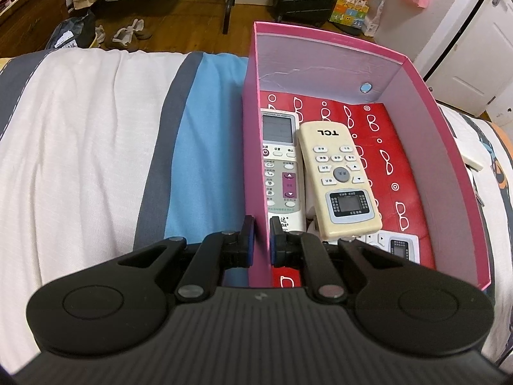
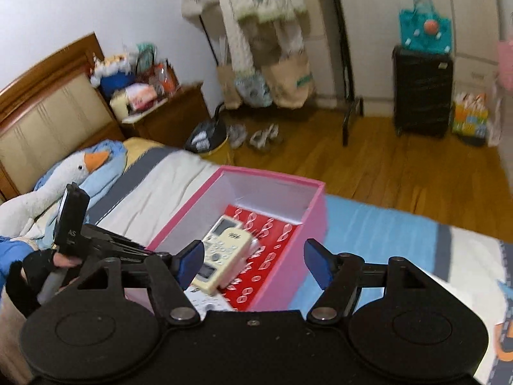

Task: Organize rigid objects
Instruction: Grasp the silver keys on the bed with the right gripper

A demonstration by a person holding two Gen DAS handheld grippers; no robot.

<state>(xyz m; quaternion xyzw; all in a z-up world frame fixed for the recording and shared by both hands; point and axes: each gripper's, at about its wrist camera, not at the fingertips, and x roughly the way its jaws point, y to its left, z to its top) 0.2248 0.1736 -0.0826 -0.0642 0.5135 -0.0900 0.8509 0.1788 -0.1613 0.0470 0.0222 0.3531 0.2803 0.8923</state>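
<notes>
two remotes lie side by side in an open pink box (image 1: 413, 73) on a bed (image 1: 80, 122) w/ a white, grey & blue striped cover. left wrist view: the white remote w/ a lcd screen (image 1: 280, 160) sits along the box's left wall, the cream tcl remote (image 1: 340, 176) just right of it, tilted & turned the other way round, its lower end resting on a third white remote (image 1: 399, 245) that is mostly hidden at the near end. box floor is lined w/ a red sheet printed w/ white glasses (image 1: 381, 147). the left gripper (image 1: 263, 240) has its fingers nearly together, pinching the box's near left wall between the blue pads, one finger outside the box, one inside. right wrist view, blurred: the right gripper (image 2: 253, 261) is above & back from the box, its fingers spread wide w/ nothing between the pads; the box & remotes show through the gap below. at left edge of that view a gloved hand (image 2: 61, 261) grips the handle of the left gripper. a plush goose (image 2: 64, 173) lies on the bed near the wooden headboard (image 2: 48, 109). beyond the bed: wood floor (image 2: 384, 166), a black suitcase (image 2: 421, 93) w/ a teal bag on top, shoes (image 2: 263, 138) & paper bags by a clothes rack.
</notes>
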